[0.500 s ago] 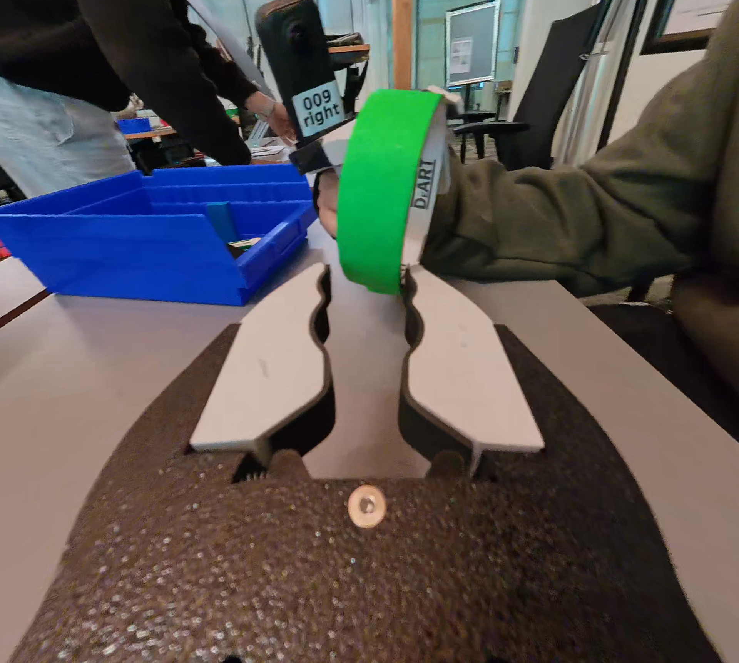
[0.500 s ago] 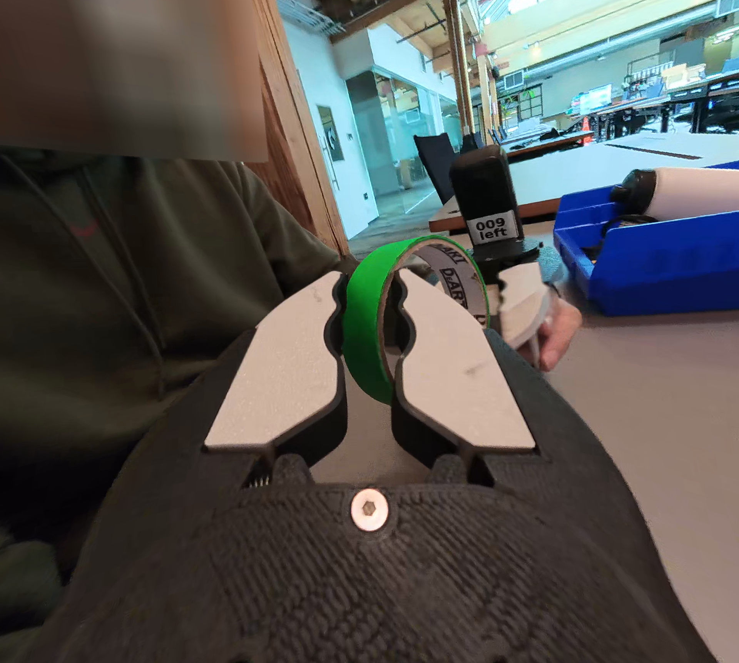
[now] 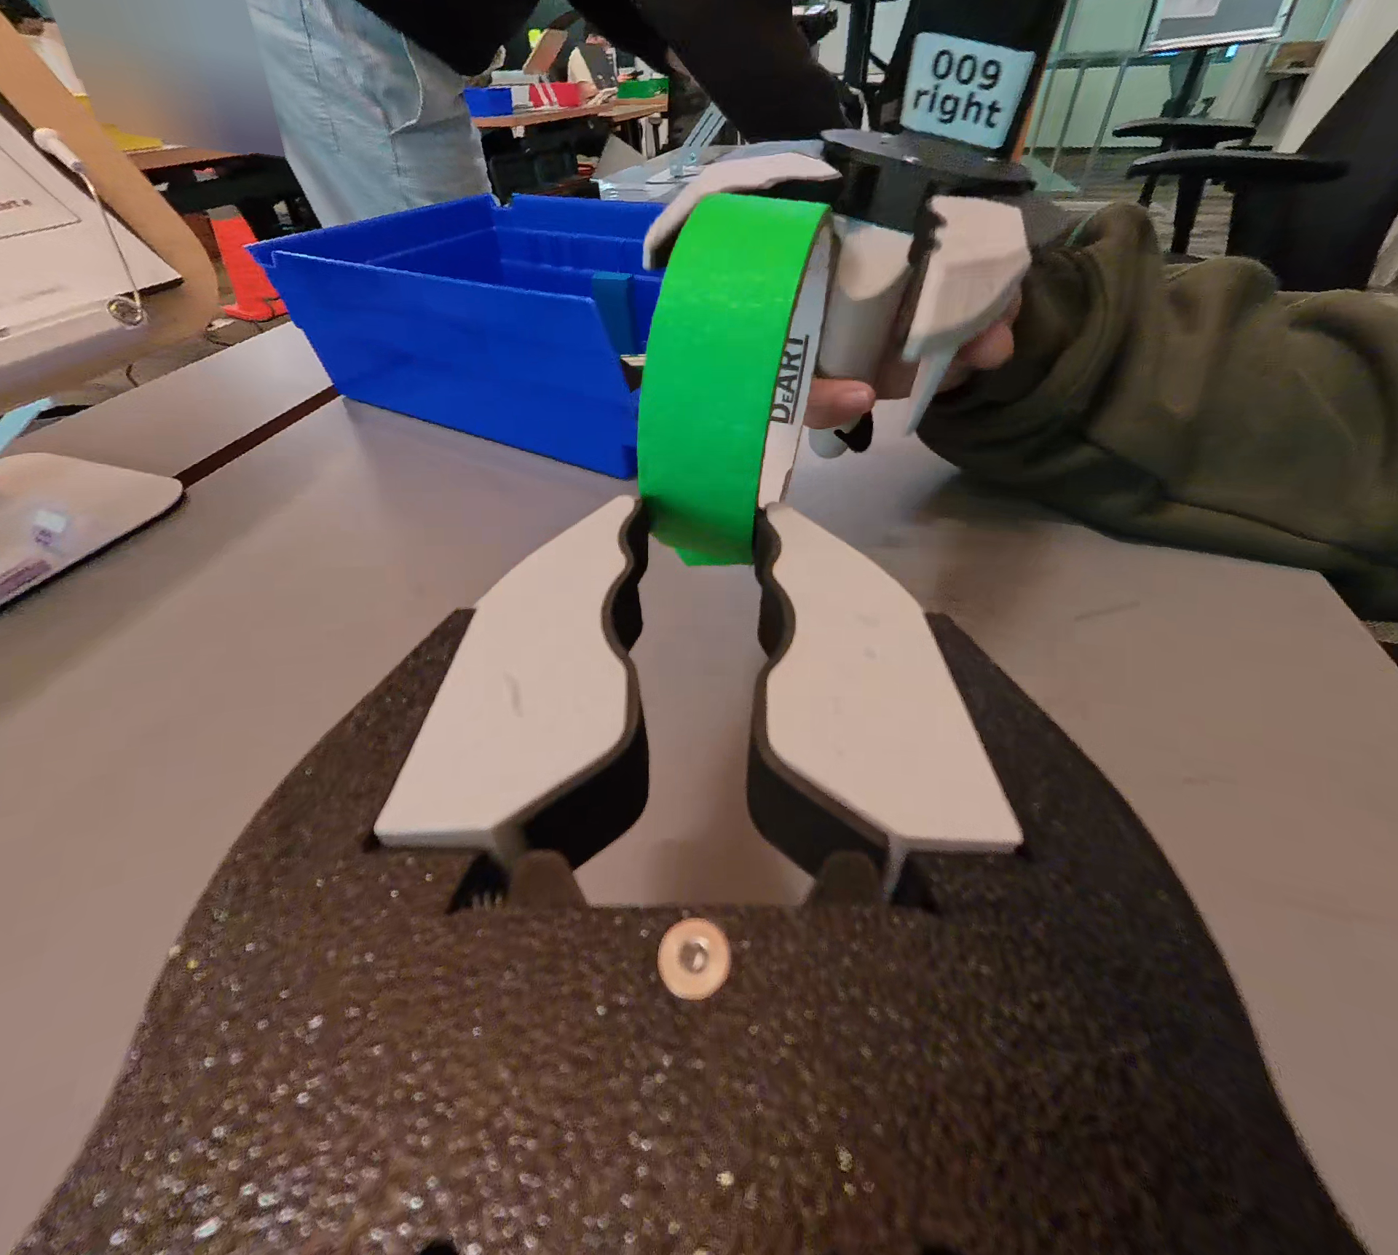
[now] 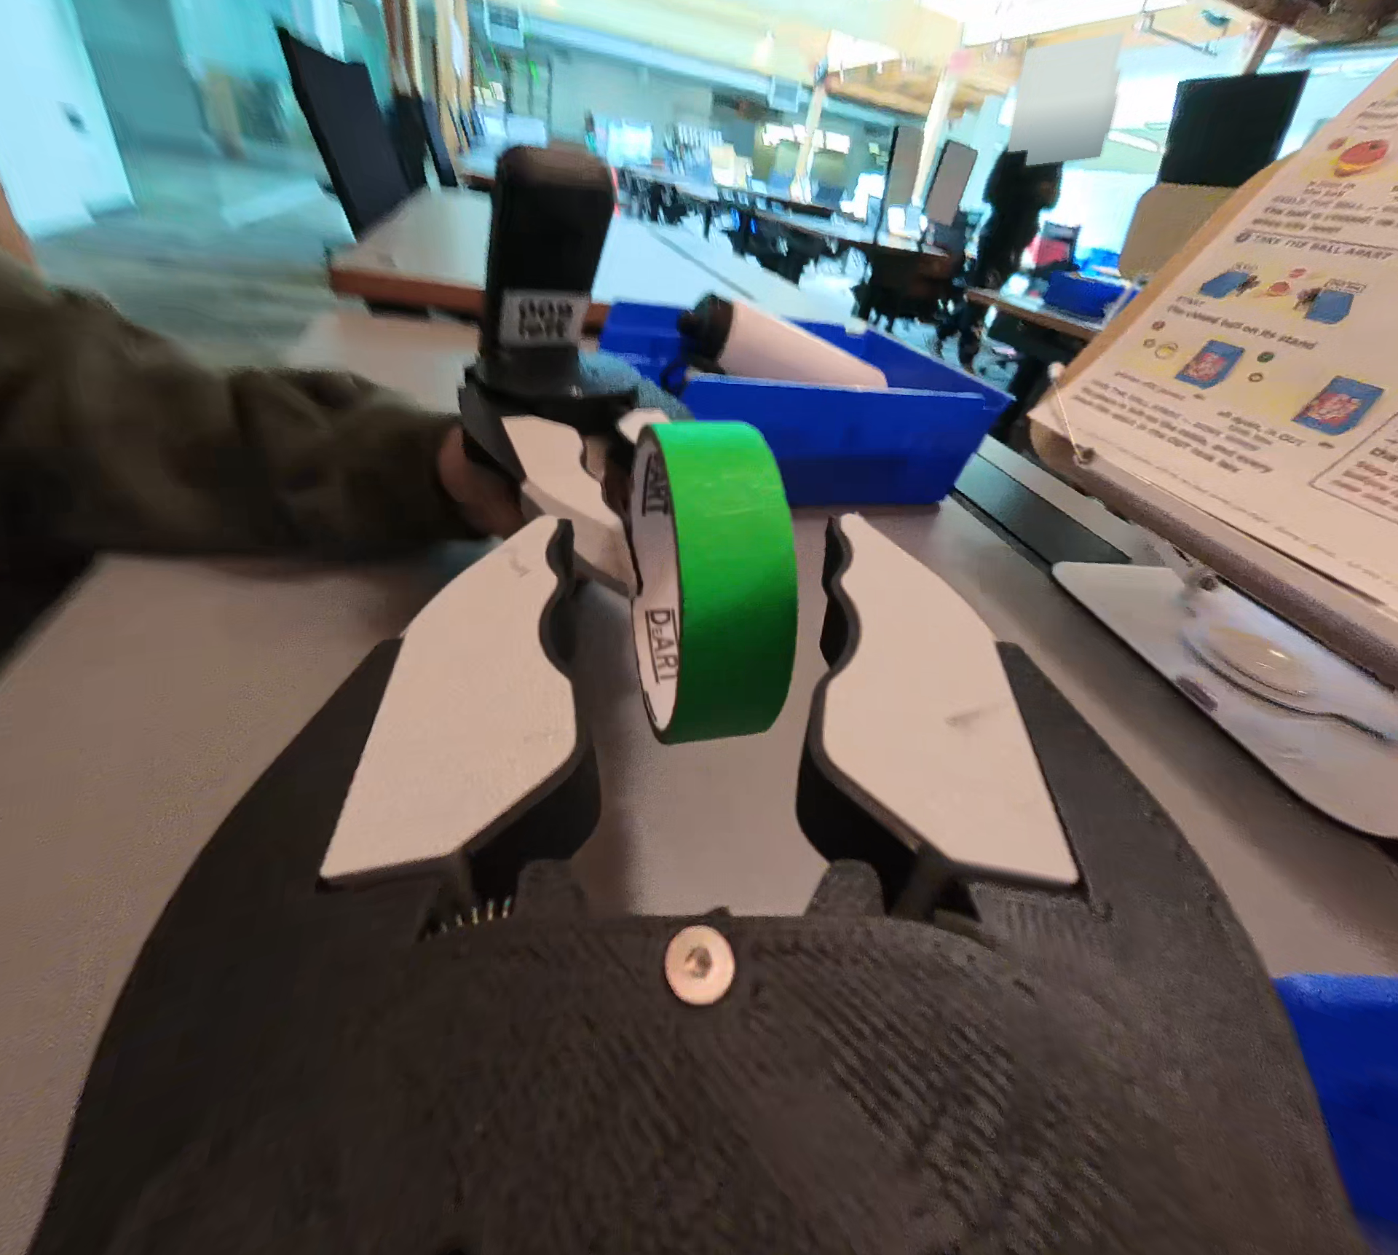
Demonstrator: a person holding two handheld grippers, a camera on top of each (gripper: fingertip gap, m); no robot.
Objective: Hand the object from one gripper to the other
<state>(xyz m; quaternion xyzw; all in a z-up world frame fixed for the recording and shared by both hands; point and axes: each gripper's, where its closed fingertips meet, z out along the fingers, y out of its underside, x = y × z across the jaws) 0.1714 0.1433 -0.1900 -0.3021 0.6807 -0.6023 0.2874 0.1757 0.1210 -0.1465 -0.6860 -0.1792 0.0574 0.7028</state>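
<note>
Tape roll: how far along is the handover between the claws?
Done: the left claw pinches the green tape roll by its edge, between its tips. In hand: the right claw is open, with a gap on each side of the roll, which sits between its fingers. Left: draw the two claws apart so the left one alone carries it.

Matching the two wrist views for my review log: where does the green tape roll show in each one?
Left wrist view: the green tape roll stands upper centre, its lower edge pinched at the left hand-held gripper fingertips.
Right wrist view: the roll is centre frame, in the gap of the open right hand-held gripper, touching neither finger.
Shared landmark: the blue bin behind the roll.
</note>
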